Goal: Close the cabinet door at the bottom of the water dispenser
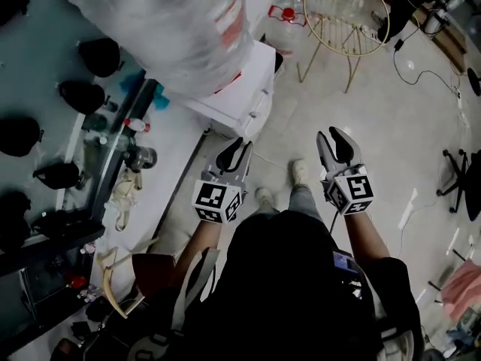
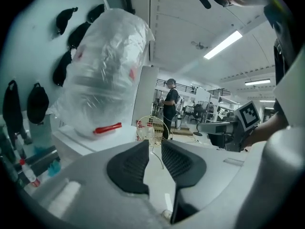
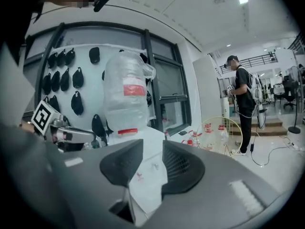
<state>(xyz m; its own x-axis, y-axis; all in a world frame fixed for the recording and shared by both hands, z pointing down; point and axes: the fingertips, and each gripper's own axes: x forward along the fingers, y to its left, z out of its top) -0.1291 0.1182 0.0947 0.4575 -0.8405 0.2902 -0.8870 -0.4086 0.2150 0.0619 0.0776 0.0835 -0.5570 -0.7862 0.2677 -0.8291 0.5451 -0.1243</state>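
The white water dispenser [image 1: 242, 89] stands against the left wall, topped by a big bottle wrapped in clear plastic [image 1: 173, 28]. Its front [image 1: 255, 111] faces the open floor; I cannot make out how its bottom door stands. Both grippers hang in the air in front of it, clear of it. My left gripper [image 1: 239, 150] is open by a narrow gap with nothing between its jaws, pointing past the dispenser top [image 2: 95, 140]. My right gripper [image 1: 338, 138] is open a little wider and empty; the dispenser [image 3: 147, 175] shows through its gap [image 3: 152, 144].
A gold wire stand [image 1: 346, 13] and jugs with red caps [image 1: 289, 13] sit beyond the dispenser. A cluttered glass shelf [image 1: 113, 164] runs along the left wall under several black hanging items [image 1: 98, 55]. An office chair [image 1: 462, 179] is at right. A person [image 3: 244, 104] stands farther off.
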